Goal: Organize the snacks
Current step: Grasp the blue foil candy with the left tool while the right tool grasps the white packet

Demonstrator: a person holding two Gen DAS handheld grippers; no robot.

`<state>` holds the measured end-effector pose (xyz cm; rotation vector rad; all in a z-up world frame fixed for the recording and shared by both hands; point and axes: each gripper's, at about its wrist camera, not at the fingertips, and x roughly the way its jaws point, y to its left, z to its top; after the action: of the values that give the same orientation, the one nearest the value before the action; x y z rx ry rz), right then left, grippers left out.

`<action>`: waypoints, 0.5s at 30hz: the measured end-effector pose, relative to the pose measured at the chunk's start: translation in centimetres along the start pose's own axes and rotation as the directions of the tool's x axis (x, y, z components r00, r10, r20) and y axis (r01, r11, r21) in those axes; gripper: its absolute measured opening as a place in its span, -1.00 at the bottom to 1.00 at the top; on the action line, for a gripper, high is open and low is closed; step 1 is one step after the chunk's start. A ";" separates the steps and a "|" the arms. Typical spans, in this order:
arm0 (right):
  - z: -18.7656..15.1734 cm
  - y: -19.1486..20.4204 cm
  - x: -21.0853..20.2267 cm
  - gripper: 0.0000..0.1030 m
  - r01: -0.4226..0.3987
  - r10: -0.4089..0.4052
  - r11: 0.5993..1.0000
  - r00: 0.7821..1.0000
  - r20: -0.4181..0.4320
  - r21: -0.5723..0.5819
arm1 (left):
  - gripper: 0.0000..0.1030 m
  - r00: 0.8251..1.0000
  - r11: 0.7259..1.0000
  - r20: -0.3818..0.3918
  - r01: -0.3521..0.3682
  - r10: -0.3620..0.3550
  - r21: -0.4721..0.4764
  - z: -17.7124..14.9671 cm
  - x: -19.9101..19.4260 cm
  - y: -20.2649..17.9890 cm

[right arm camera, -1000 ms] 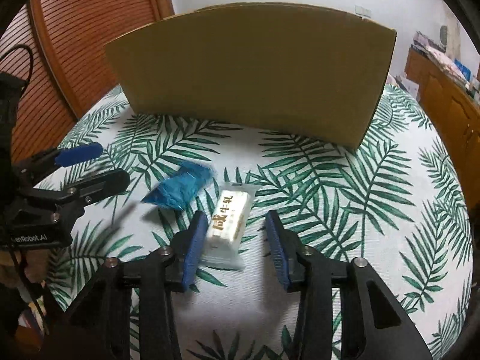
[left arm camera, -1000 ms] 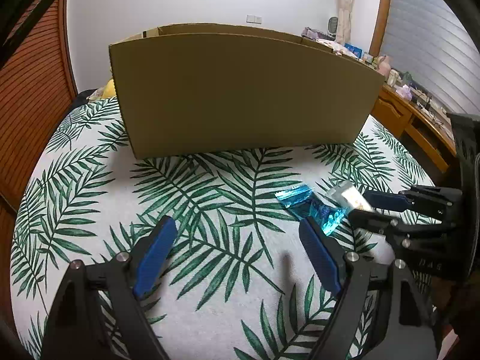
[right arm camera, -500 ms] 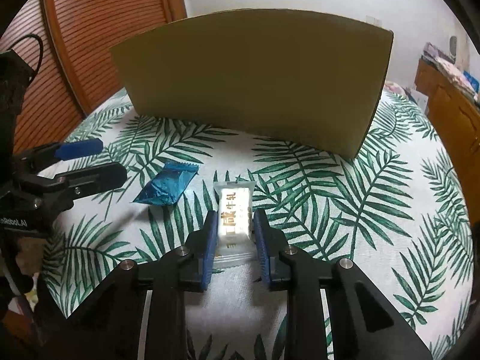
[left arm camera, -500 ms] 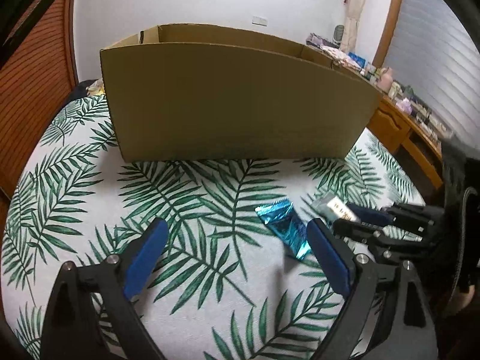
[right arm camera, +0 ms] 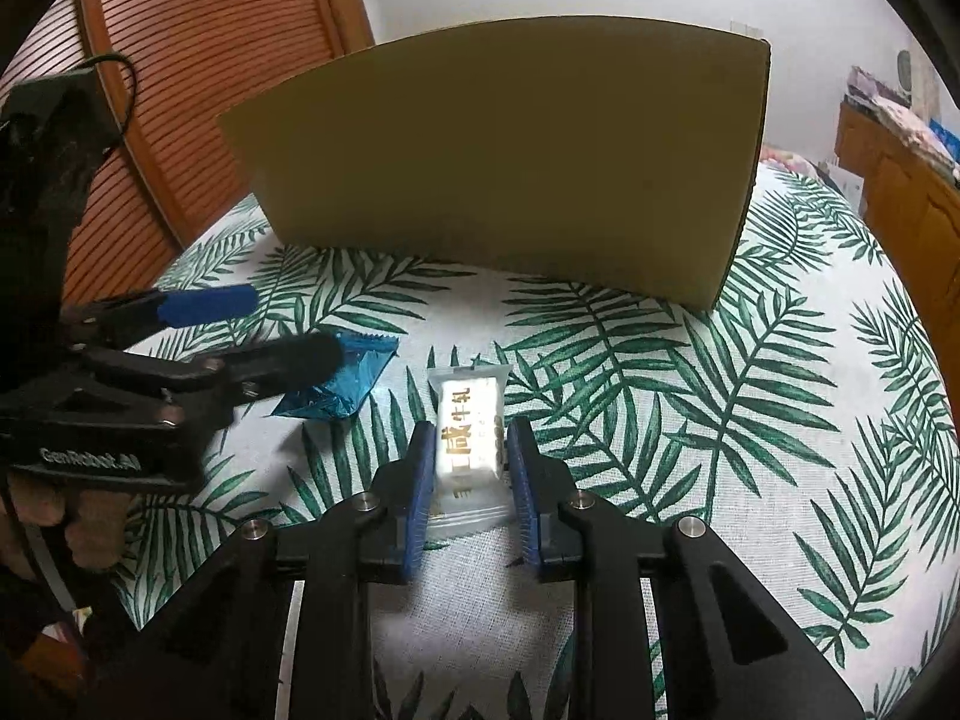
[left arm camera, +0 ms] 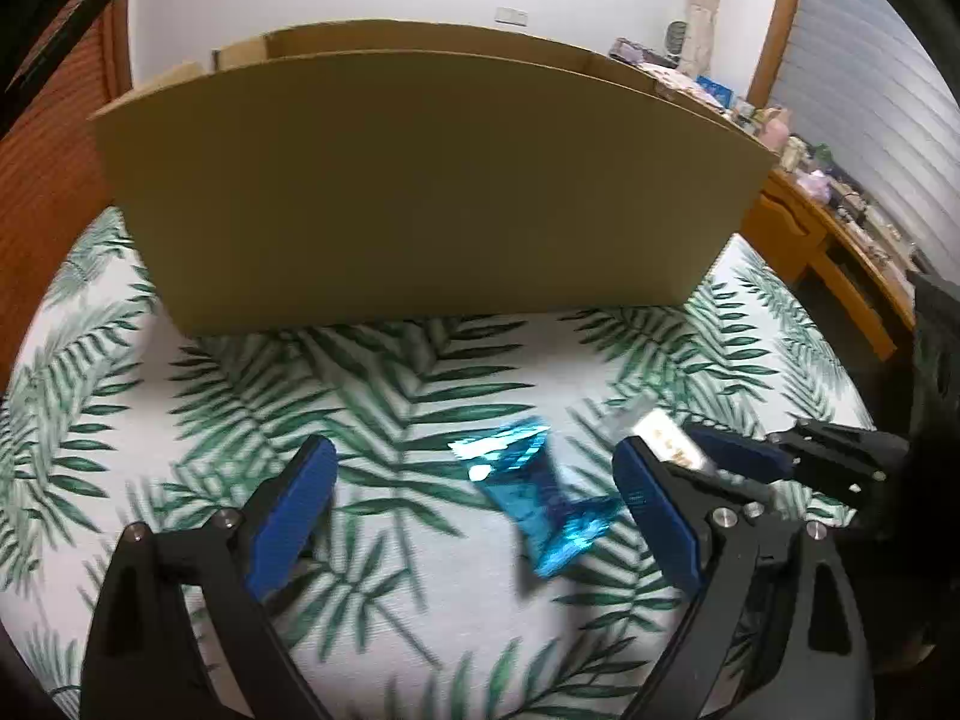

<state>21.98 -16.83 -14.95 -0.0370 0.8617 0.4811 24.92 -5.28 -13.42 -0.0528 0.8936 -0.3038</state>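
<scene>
White snack (right arm camera: 468, 438) clamped by right gripper (right arm camera: 471, 462), palm-leaf tablecloth (right arm camera: 750, 420), cardboard box (right arm camera: 510, 162), louvred door (right arm camera: 198, 60)

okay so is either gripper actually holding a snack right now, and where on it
The right gripper is shut on the white snack packet, its blue pads pressing the two long sides at mid-length. The left gripper is open and holds nothing.

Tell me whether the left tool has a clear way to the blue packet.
Probably yes: the left tool is open, the blue packet lies on the cloth between its fingers, nothing covering it.
</scene>
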 end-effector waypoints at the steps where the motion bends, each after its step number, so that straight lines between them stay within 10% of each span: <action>1: 0.0 0.0 0.0 -0.57 0.000 0.000 1.000 1.000 0.000 -0.001 | 0.82 1.000 1.000 0.001 0.011 -0.011 -0.001 0.0 0.0 -0.3; 6: 0.1 -0.1 0.1 -0.57 -0.008 0.008 1.000 1.000 0.002 0.007 | 0.77 1.000 1.000 -0.008 0.004 -0.004 0.003 -0.2 0.2 -1.1; 15: 0.0 0.0 0.1 -0.56 -0.005 0.005 1.000 1.000 0.004 0.002 | 0.01 0.998 0.999 -0.048 -0.037 0.038 0.016 -1.0 0.8 -1.2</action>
<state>22.07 -16.76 -15.01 -0.0320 0.8587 0.4847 24.37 -6.64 -14.46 -0.0153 0.9394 -0.2777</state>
